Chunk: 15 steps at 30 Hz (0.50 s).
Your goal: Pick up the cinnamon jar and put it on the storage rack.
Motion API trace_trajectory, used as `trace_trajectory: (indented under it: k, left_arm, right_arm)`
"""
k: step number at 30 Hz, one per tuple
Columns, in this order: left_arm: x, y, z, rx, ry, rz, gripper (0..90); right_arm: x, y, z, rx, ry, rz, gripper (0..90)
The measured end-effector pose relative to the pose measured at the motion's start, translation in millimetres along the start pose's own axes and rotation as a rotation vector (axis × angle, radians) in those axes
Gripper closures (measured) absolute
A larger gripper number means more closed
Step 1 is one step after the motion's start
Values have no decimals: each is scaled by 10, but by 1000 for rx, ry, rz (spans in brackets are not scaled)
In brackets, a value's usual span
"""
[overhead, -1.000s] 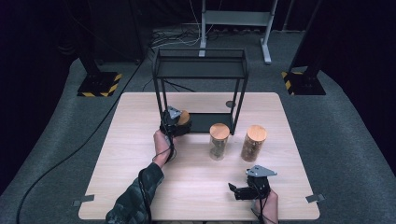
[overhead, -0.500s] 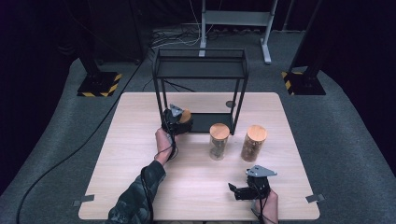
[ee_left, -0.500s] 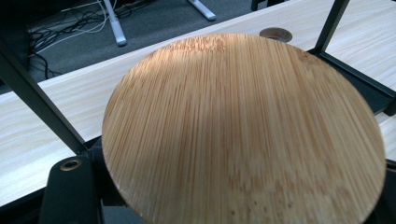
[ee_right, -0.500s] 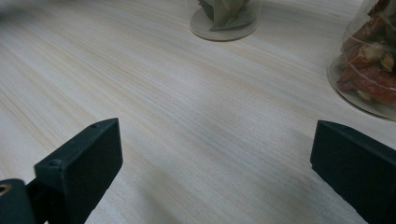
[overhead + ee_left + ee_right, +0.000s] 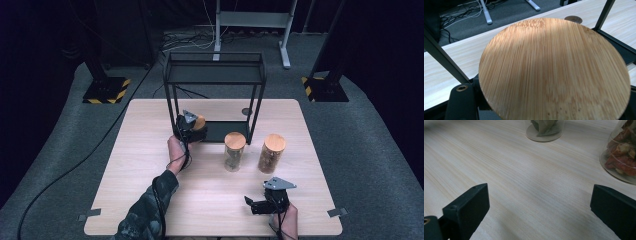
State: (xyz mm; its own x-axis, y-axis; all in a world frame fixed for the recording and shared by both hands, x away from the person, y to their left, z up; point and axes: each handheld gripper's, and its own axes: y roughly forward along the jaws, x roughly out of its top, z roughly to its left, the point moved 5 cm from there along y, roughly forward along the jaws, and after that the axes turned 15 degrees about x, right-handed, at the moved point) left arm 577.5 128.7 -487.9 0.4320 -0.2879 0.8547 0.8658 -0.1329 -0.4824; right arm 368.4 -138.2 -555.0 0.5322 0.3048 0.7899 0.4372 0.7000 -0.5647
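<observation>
- The left tongs (image 5: 192,127) grip a jar (image 5: 199,125) at the left end of the black rack (image 5: 215,75), at its lower shelf (image 5: 225,131) near the front left post.
- In the left gripper view the jar's bamboo lid (image 5: 554,67) sits right before the camera, with rack posts to either side and the bench (image 5: 446,70) behind it.
- The right tongs (image 5: 255,205) rest low on the bench near its front edge, jaws spread wide with nothing between them.
- In the right gripper view the jaws stand far apart over bare wood.
- Two more jars with bamboo lids stand upright on the bench just in front of the rack's right end: a leaf jar (image 5: 234,151) and, to its right, a jar of reddish pieces (image 5: 271,153), close but apart.
- A small dark disc (image 5: 246,111) lies on the bench behind the rack.
</observation>
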Motion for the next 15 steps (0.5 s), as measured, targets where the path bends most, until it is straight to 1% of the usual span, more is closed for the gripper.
trace_trajectory:
  k: [2, 5, 10, 11, 12, 15]
  left_arm:
    - [3, 16, -4, 1, -3, 4, 255]
    - [7, 39, -4, 0, 3, 9, 255]
    - [21, 68, 0, -2, -15, 10, 255]
    - [22, 71, 0, -2, -15, 11, 255]
    - [21, 76, 4, -1, -4, 13, 255]
    - [14, 96, 0, 2, -15, 15, 255]
  right_arm:
    - [0, -1, 0, 0, 0, 0, 17]
    - [0, -1, 1, -1, 0, 0, 17]
    - [0, -1, 1, -1, -1, 0, 17]
    - [0, -1, 1, -1, -1, 0, 17]
    - [0, -1, 1, -1, -1, 0, 17]
    - [0, 0, 1, -1, -1, 1, 17]
